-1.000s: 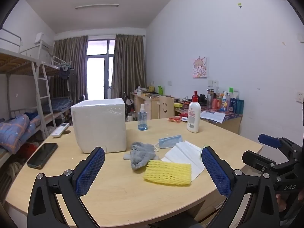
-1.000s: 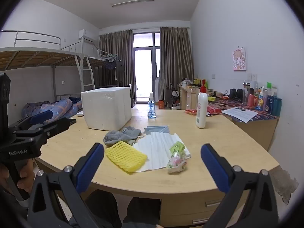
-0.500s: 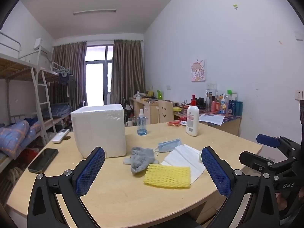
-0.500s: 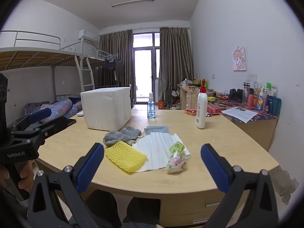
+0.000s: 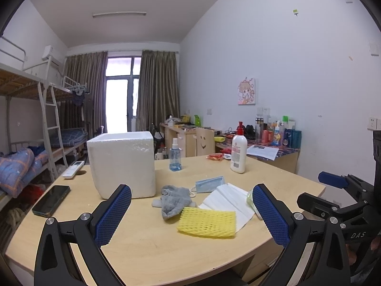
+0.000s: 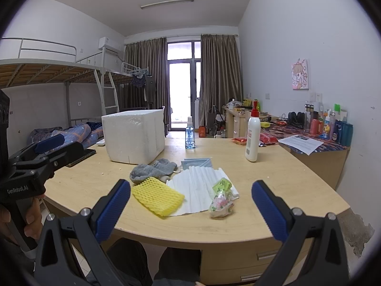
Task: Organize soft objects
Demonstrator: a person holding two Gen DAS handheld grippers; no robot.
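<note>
A white foam box (image 5: 122,165) (image 6: 134,137) stands on the wooden table (image 5: 147,245) (image 6: 281,188). In front of it lie a grey cloth (image 5: 175,201) (image 6: 152,171), a blue face mask (image 5: 209,184) (image 6: 196,162), a white foam sheet (image 5: 228,202) (image 6: 202,186), a yellow foam net (image 5: 207,222) (image 6: 157,195) and a small crumpled plastic bag (image 6: 221,201). My left gripper (image 5: 190,214) hangs open above the near table edge, nothing between its fingers. My right gripper (image 6: 190,211) is open too, short of the table's front edge.
A lotion bottle (image 5: 238,152) (image 6: 253,138) and a blue spray bottle (image 5: 175,156) (image 6: 190,134) stand further back. A phone (image 5: 51,200) and a remote (image 5: 73,169) lie at the left. A cluttered desk (image 6: 316,143) sits along the right wall, bunk beds (image 6: 54,71) at the left.
The left gripper's view has tilted up a little, so the table objects sit lower in its frame. The right gripper has barely moved. Both stay open.
</note>
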